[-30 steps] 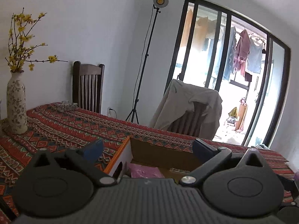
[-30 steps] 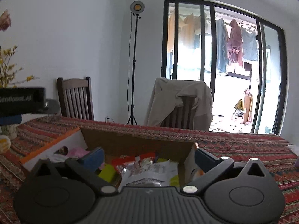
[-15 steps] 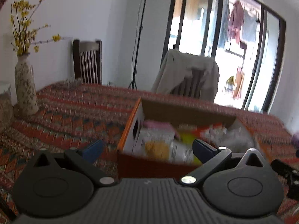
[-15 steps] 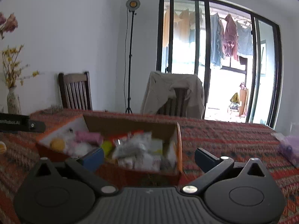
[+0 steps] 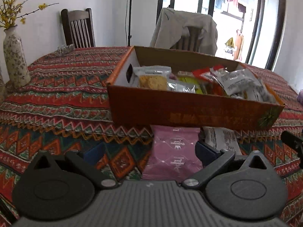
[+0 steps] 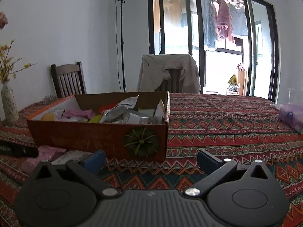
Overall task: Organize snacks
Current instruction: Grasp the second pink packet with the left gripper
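The open orange cardboard box (image 5: 189,111) sits on the tabletop, which is covered by a red patterned cloth (image 5: 56,87). Already inside are many packets: a clear-windowed cracker packet (image 5: 152,75), silver foil sachets (image 5: 240,81), and yellow and red wrappers among them. They lie heaped in no visible order.

Two items are outside the box, against its near wall: a pink snack pouch (image 5: 175,155) lying flat, and a white printed packet (image 5: 221,140) just beside it on the right. A purple wrapped package (image 6: 290,116) lies well apart, at the far right edge of the tabletop; whether it counts as a snack cannot be told.

The left tongs (image 5: 149,154) are spread apart and empty, low over the cloth, with the pink pouch between the fingers. The right tongs (image 6: 151,159) are likewise spread and empty, facing the box's right end.

Assessment: the bulk of the gathering appears done. Outstanding are the pink pouch and white packet, possibly the purple package, and any tidying within the box. The pink pouch looks the likeliest next pick.
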